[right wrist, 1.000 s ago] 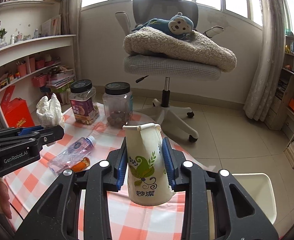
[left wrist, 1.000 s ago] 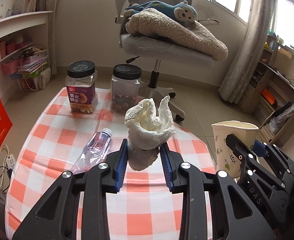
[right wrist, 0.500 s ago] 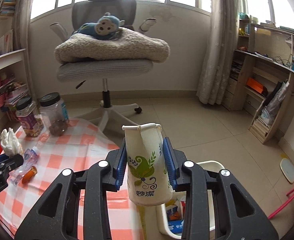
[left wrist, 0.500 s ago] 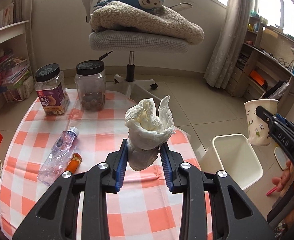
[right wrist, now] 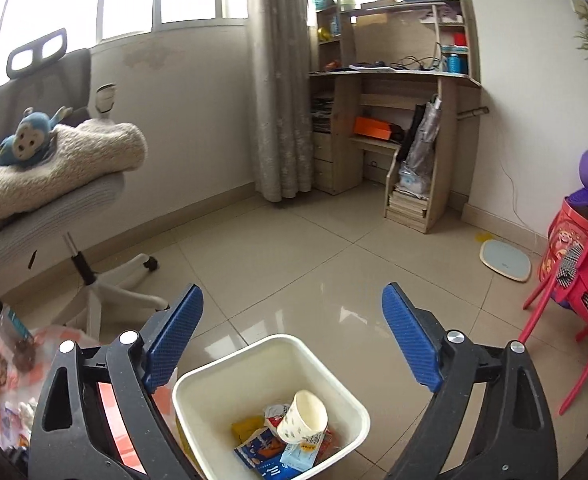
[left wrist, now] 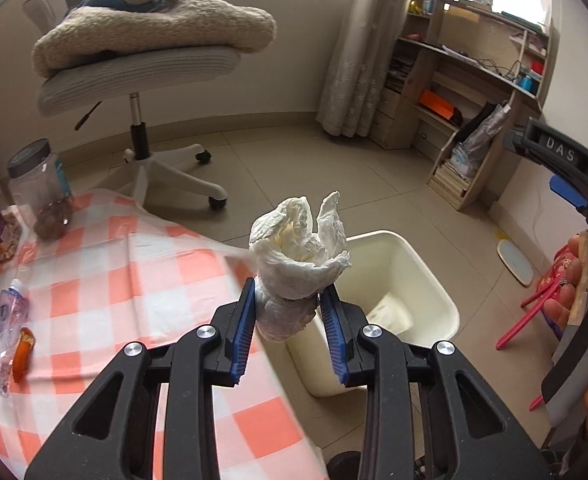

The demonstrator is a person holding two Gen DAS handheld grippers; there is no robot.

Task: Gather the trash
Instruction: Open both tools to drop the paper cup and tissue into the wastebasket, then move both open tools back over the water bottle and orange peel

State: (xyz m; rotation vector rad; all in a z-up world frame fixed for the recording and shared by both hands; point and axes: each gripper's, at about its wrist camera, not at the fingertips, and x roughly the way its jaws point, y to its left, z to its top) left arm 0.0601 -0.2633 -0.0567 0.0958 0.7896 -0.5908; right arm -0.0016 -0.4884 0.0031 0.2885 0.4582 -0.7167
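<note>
— Fingers of the left gripper (left wrist: 288, 322) pinch the tissue wad (left wrist: 297, 256), upright, at the tabletop (left wrist: 134, 264) edge; the bin (left wrist: 425, 268) lies just right and below.

— And the right gripper (right wrist: 292, 340)?

— Spread wide, empty, above the bin, where the paper cup (right wrist: 303, 420) lies.

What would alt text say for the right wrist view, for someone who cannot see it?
An open tool with blue pads hangs over a white bin on a tiled floor. A paper cup lies inside on wrappers. An office chair piled with a blanket and a toy monkey stands at left.
</note>
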